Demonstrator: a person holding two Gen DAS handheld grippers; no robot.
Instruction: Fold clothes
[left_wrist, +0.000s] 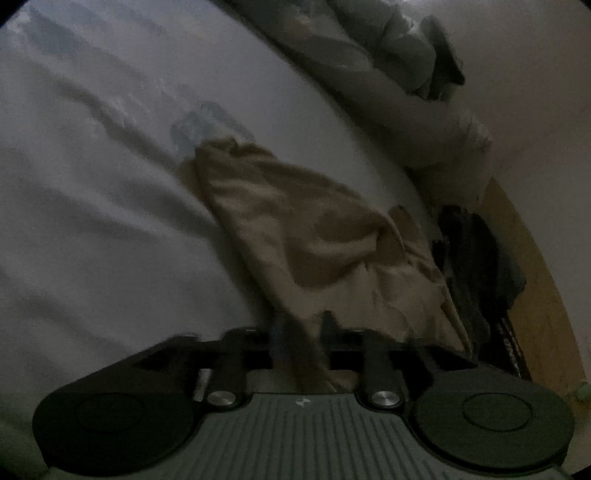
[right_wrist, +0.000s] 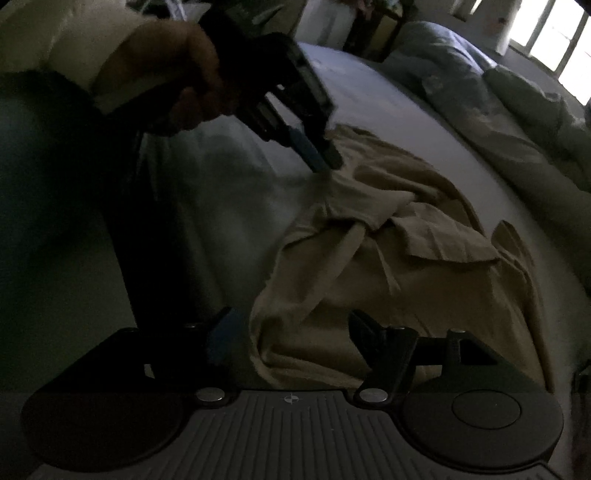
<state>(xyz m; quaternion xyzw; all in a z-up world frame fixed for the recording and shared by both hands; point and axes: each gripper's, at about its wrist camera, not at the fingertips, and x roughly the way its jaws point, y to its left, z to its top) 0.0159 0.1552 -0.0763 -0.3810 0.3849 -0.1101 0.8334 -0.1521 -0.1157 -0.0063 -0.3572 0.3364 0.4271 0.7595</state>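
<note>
Right wrist view, left to right: left gripper (right_wrist: 327, 160) upper centre, cloth between its jaws, grip unclear; tan garment (right_wrist: 399, 251) crumpled on bed (right_wrist: 369, 92), centre-right; right gripper (right_wrist: 291, 332) open, straddling hem. Soft, light, limp; take corners or hem. No readable writing.

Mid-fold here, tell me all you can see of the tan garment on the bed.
The tan garment is a soft, woven-looking piece lying crumpled and only partly folded on the white bedsheet, with a flap or pocket layer on top. The left gripper has its fingers at one bunched edge, cloth between them. The right gripper stands open over the near edge. Dim light hides finer detail.
</note>
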